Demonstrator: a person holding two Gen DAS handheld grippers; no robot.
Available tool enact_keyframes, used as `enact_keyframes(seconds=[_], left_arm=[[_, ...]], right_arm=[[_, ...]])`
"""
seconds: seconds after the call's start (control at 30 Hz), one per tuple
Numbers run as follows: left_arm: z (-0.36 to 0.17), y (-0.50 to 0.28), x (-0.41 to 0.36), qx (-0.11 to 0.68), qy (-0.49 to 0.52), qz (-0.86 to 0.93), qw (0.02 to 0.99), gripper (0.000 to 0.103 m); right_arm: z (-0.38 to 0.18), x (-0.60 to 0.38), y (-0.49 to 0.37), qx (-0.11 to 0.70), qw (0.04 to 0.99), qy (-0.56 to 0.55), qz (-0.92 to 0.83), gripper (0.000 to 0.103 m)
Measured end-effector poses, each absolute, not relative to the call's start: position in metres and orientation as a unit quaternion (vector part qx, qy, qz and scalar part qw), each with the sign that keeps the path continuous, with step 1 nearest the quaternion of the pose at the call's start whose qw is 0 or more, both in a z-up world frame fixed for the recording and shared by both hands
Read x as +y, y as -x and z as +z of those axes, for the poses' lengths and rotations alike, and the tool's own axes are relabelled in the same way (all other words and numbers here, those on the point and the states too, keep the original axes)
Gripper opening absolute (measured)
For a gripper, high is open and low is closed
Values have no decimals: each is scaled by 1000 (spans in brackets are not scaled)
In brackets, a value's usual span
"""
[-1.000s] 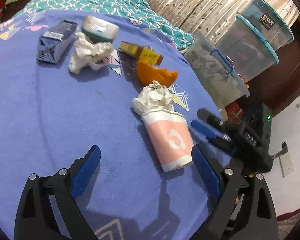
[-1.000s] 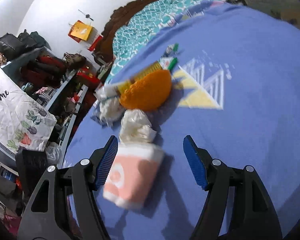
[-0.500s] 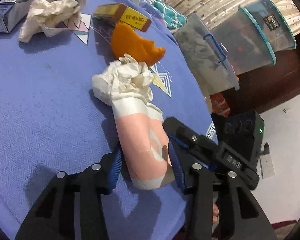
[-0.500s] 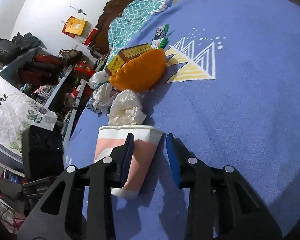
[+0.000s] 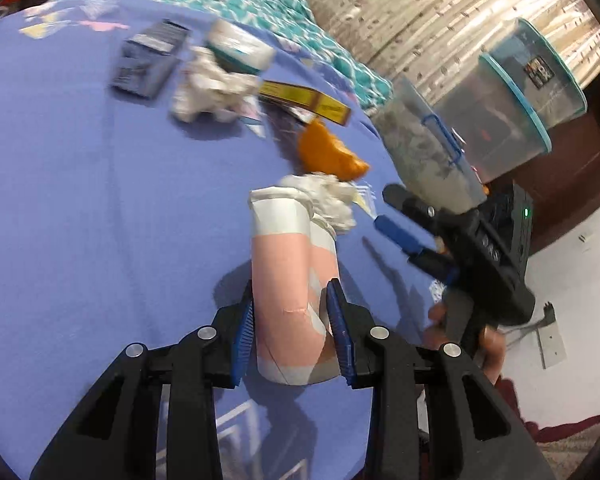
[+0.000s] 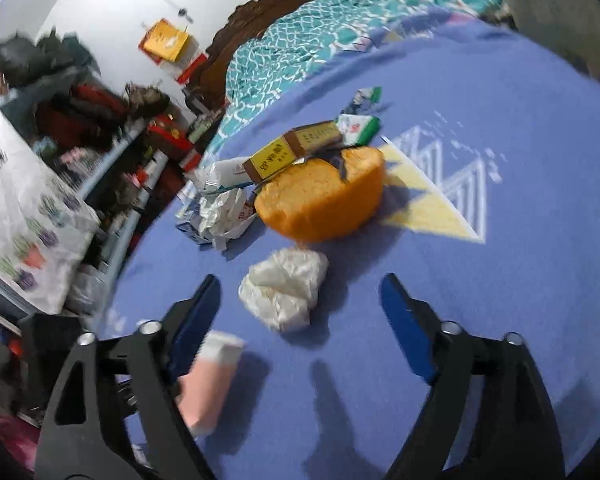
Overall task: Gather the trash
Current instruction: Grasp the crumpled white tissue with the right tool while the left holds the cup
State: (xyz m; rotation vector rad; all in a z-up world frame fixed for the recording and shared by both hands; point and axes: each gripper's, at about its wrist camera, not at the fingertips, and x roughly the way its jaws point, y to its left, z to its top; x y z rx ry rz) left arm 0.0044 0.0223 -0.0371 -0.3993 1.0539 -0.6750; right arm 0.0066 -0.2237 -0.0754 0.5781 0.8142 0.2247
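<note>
The left gripper (image 5: 290,328) is closed on the lower body of the pink and white paper cup (image 5: 288,280); its jaws have just been closing, and the cup wall is creased between the blue pads. The cup lies over the blue-violet bed cover (image 5: 80,220), and I cannot tell whether it touches the cover. I judge that it is light and thin, easy to crush and not slippery, so a soft hold low on the body, near the stiffer base, should be enough. Its open mouth is turned away, so whether something is inside stays hidden.

Just behind the cup's rim sits the crumpled white tissue ball (image 5: 330,196). In the right wrist view the same ball lies on the cover, between the fingers of the right gripper (image 6: 300,312) but ahead of them, untouched. These jaws stand wide and have just been opening. The ball looks very soft and almost weightless; it can be pinched across its middle.

Further back are the orange peel piece (image 6: 320,200) and a yellow and brown carton box (image 6: 296,148). The left view is blurred there, so labels cannot be read.
</note>
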Motion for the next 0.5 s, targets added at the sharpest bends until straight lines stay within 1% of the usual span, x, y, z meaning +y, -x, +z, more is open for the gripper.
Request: enact_keyframes(seconds=[0.17, 0.2, 0.23, 0.27, 0.3, 0.33, 0.4, 0.5], left_arm=[[-37, 0, 45, 484, 179, -285, 808, 33], [-38, 1, 48, 482, 175, -280, 811, 33], [-37, 1, 48, 481, 175, -281, 812, 33], [-37, 1, 50, 481, 176, -280, 812, 33], [-36, 1, 48, 480, 175, -280, 813, 33], [-37, 2, 49, 479, 173, -281, 814, 34], [-36, 3, 49, 476, 167, -282, 816, 34], [-36, 2, 44, 473, 162, -282, 819, 34]], right_arm=[[-83, -190, -37, 426, 873, -211, 106, 88], [-86, -181, -42, 433, 875, -192, 104, 85], [-89, -173, -46, 438, 876, -173, 103, 80], [-92, -166, -48, 445, 876, -157, 103, 69], [-93, -160, -46, 441, 882, -135, 94, 60], [-94, -153, -44, 443, 884, -115, 99, 59], [-94, -151, -40, 441, 884, -111, 106, 57], [-92, -153, -22, 437, 886, -109, 113, 56]])
